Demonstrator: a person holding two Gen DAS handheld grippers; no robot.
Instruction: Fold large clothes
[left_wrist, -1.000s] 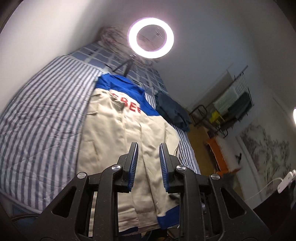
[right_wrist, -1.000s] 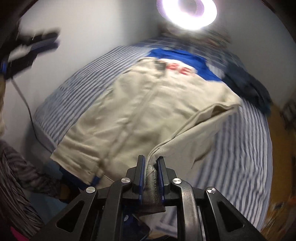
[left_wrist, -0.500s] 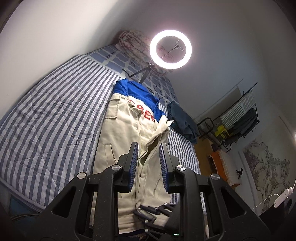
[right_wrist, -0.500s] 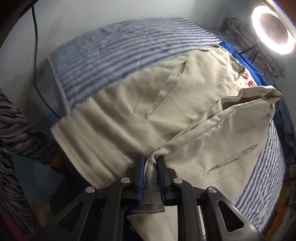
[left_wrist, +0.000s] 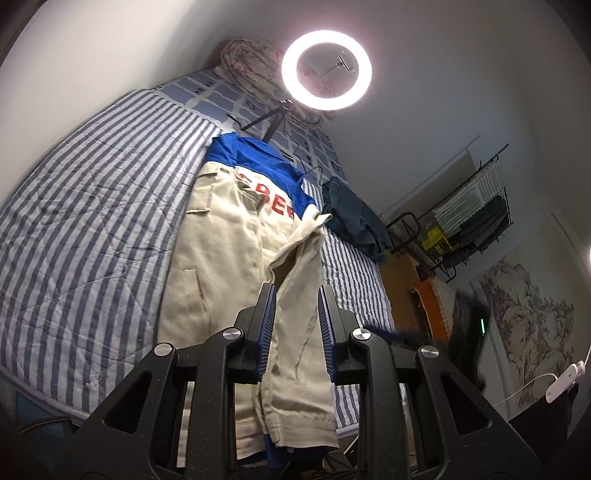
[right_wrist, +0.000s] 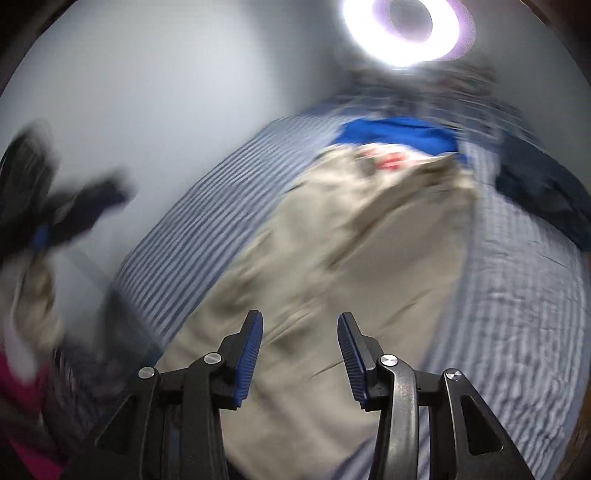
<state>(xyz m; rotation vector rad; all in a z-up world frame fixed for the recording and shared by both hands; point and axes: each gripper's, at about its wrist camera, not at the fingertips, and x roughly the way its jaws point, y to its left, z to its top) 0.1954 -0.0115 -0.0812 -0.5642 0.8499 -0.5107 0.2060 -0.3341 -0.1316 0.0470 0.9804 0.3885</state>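
Note:
A beige jacket (left_wrist: 221, 258) with a blue yoke and red letters lies lengthwise on the striped bed (left_wrist: 92, 221). Its right side is folded over onto the middle, with a wrinkled flap (left_wrist: 299, 258) on top. My left gripper (left_wrist: 295, 295) hovers above the jacket's lower end, its jaws a narrow gap apart with nothing pinched. In the blurred right wrist view, my right gripper (right_wrist: 299, 325) hangs above the jacket (right_wrist: 332, 277). Its jaws are opening and nothing is between them. The left gripper (right_wrist: 74, 210) shows there as a dark blur at the left.
A ring light (left_wrist: 327, 70) on a tripod stands at the head of the bed, in front of a rolled quilt (left_wrist: 251, 62). A dark blue garment (left_wrist: 354, 221) lies on the bed's right edge. Beyond it are a clothes rack (left_wrist: 469, 221) and an orange box.
The right gripper carried the jacket's right edge over the middle, let it go and opened, then swung away. The left gripper kept its narrow gap and barely moved.

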